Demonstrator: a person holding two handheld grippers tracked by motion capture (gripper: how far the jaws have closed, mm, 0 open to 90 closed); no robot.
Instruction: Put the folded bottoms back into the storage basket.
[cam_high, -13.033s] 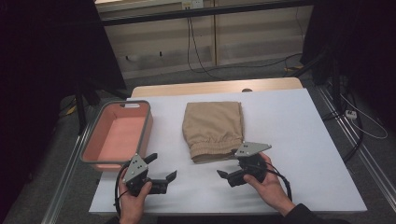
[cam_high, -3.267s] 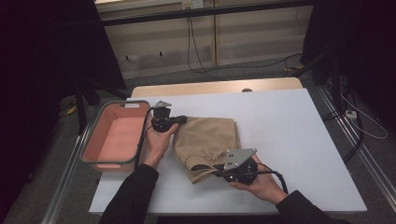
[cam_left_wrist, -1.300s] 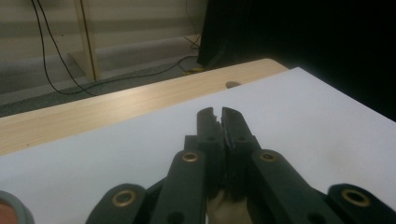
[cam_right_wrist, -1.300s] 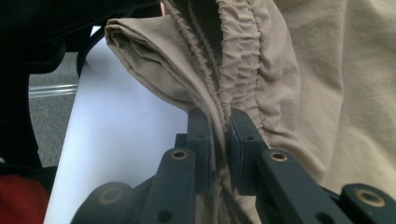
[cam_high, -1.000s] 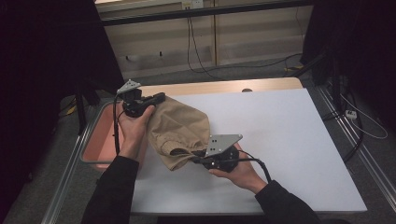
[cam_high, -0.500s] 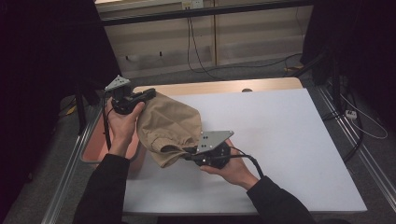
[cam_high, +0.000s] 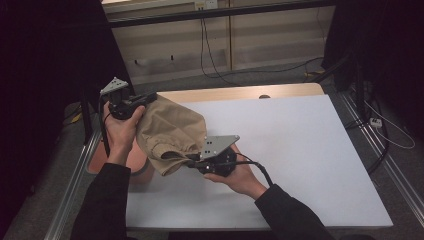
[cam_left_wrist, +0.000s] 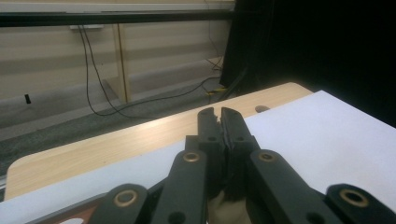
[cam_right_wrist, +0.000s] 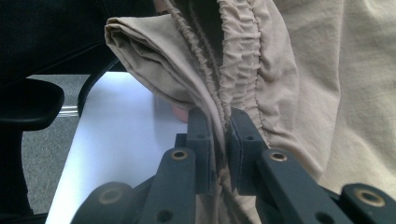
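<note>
A tan garment (cam_high: 170, 131) with an elastic waistband hangs off the white table (cam_high: 300, 150), held up between both grippers at the table's left side. My left gripper (cam_high: 149, 97) grips its far upper corner, and tan cloth (cam_left_wrist: 224, 209) shows at the base of the shut jaws (cam_left_wrist: 218, 116). My right gripper (cam_high: 193, 159) pinches the lower edge. Its jaws (cam_right_wrist: 219, 122) are shut on the gathered waistband (cam_right_wrist: 233, 60). The cloth sags in a bundle between the two grips.
A pink tray (cam_high: 136, 163) sits beside the table's left edge, mostly hidden under the garment and the left forearm. A wooden strip (cam_high: 240, 93) runs along the table's far edge. Cables lie on the floor behind.
Both grippers have carried the garment left and upward off the table, over the pink tray. The left gripper has risen highest and the cloth now hangs bunched.
</note>
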